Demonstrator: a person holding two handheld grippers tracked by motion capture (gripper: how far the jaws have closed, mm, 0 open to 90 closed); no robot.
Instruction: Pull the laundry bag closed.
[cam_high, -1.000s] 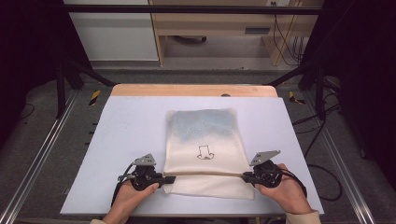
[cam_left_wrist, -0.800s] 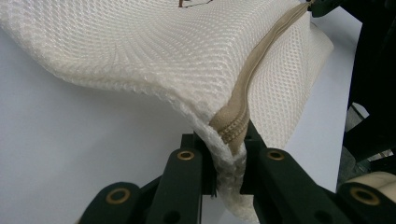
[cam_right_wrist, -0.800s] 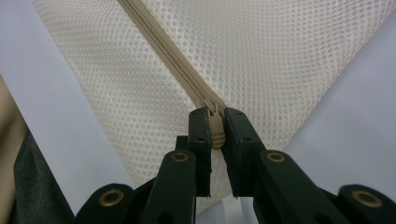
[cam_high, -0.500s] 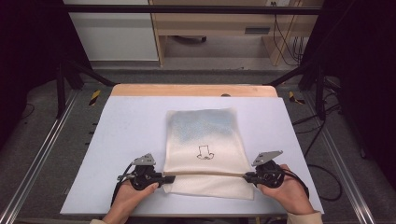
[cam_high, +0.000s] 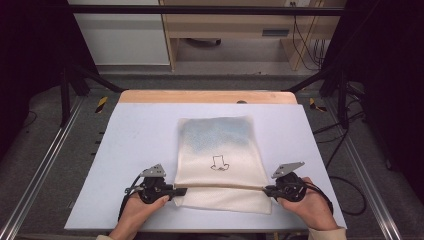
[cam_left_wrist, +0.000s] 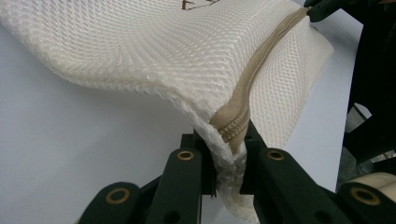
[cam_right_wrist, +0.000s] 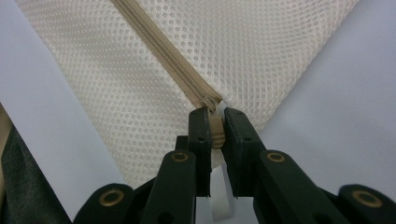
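mesh laundry bag (cam_high: 220, 160) lies flat mid-desk (cam_high: 130, 150), near edge lifted. left gripper (cam_high: 176, 191) has its fingers (cam_left_wrist: 187, 163) clamped on the bag's corner at the zipper (cam_left_wrist: 243, 107) end; right gripper (cam_high: 266, 190) pinches the zipper pull (cam_right_wrist: 215, 133) at the opposite end.

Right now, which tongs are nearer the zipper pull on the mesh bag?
Right. The right tongs are clamped on the zipper pull at the mesh bag's right edge; the left tongs pinch the zipper's opposite end.
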